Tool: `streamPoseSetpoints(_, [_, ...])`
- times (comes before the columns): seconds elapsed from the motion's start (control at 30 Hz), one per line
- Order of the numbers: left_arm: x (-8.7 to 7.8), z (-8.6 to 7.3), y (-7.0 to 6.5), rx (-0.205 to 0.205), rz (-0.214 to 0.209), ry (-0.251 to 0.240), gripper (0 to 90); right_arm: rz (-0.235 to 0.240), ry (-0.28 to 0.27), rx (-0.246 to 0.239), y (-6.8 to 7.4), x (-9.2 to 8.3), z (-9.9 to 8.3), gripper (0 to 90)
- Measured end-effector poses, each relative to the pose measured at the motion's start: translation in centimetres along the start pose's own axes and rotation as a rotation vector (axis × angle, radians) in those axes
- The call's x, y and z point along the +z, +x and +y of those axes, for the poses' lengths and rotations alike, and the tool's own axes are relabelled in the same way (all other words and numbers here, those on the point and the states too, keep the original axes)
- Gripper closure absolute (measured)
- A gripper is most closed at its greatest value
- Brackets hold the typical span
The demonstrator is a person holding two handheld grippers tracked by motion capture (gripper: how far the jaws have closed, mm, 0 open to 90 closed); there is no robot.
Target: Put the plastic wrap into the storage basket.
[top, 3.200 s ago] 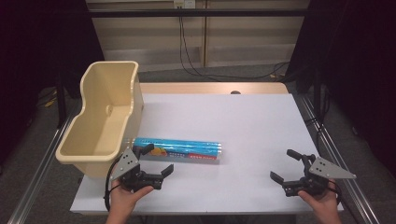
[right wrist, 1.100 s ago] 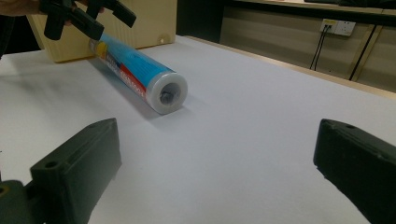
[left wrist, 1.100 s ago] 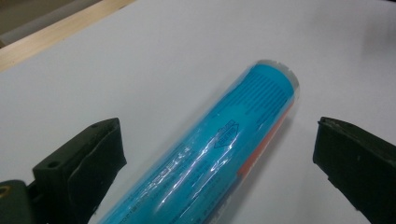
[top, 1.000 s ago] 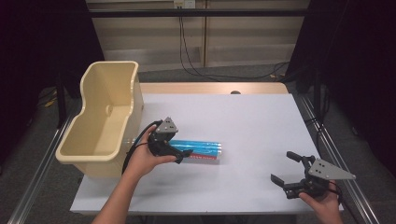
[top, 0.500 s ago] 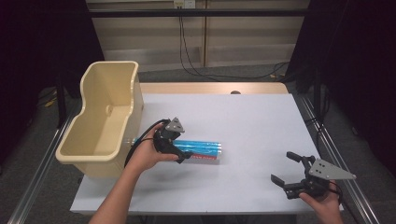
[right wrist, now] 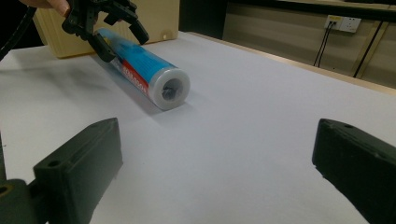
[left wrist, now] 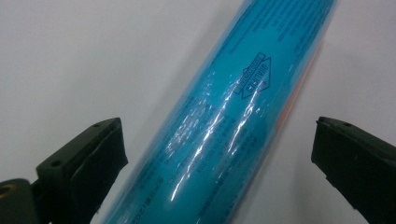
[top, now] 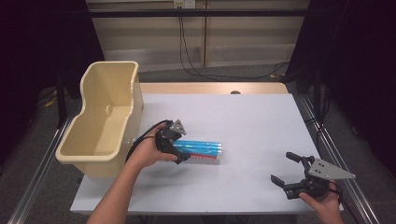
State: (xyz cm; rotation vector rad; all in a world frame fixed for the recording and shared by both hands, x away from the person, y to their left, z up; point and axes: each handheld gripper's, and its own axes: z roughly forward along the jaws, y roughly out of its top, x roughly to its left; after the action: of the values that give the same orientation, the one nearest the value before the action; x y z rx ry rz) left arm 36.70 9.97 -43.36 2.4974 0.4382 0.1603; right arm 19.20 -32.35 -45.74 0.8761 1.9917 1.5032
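Observation:
A blue plastic-wrapped roll (top: 201, 150) lies on its side on the white table (top: 243, 121), just right of the cream bin. My left gripper (top: 176, 150) is lowered over the roll's left part, open, one jaw on each side of it. In the left gripper view the roll (left wrist: 224, 126) runs between the spread jaws with gaps on both sides. My right gripper (top: 286, 171) rests open near the table's front right corner, nothing between its fingers. From the right gripper view the roll (right wrist: 144, 70) shows end-on, with the left gripper (right wrist: 116, 32) straddling its far part.
A cream plastic bin (top: 105, 121) stands at the table's left edge, beside the roll's left end. Metal rails run along both sides of the table. Cables hang at the back wall (top: 191, 51).
My left hand has travelled from the front left of the table up to the roll and lowered its open jaws around it. The right gripper has stayed put.

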Motion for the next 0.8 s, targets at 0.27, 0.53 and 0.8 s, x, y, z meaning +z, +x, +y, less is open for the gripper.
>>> streamPoseSetpoints(0.27, [0.8,0.0,0.4,0.021,-0.009,0.035,2.9,0.003,0.003,-0.001,0.0,0.0,0.0,1.4])
streamPoseSetpoints(0.53, [1.7,-0.1,0.6,0.024,-0.023,0.057,4.0,0.008,-0.003,0.01,-0.1,0.0,0.0,1.4])
streamPoseSetpoints(0.8, [2.2,-0.1,0.6,0.042,-0.021,0.059,4.2,0.002,0.004,-0.004,0.0,0.0,0.0,1.5])
